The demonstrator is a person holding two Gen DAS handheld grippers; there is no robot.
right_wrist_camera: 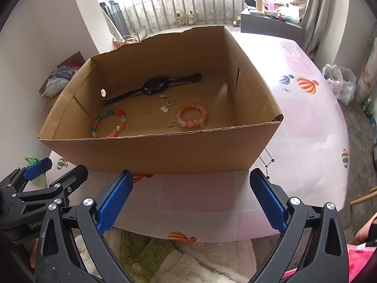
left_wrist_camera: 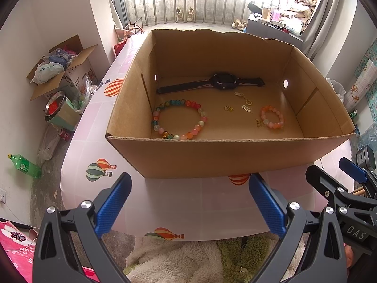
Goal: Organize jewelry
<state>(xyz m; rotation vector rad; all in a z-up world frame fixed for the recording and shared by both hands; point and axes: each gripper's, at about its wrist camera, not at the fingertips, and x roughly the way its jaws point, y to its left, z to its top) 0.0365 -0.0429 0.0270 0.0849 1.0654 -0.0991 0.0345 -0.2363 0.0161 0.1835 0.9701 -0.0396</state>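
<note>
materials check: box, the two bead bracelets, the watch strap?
Box: corrugated cardboard, matte brown; fluting shows along the cut rim. Large bracelet and small bracelet: glossy, partly translucent beads, so glass, stone or resin; can't tell which. Watch: dull black strap lying flat, likely silicone or rubber.

The left tool [left_wrist_camera: 189, 202] hangs wide open over the worktop [left_wrist_camera: 179, 202], just short of the cardboard box [left_wrist_camera: 212, 155]. Inside lie a black watch [left_wrist_camera: 221, 83], a large beaded bracelet [left_wrist_camera: 180, 122], a small orange bracelet [left_wrist_camera: 272, 117] and what look like small gold charms [left_wrist_camera: 246, 99]. The right tool [left_wrist_camera: 334, 179] shows at the right edge.
</note>
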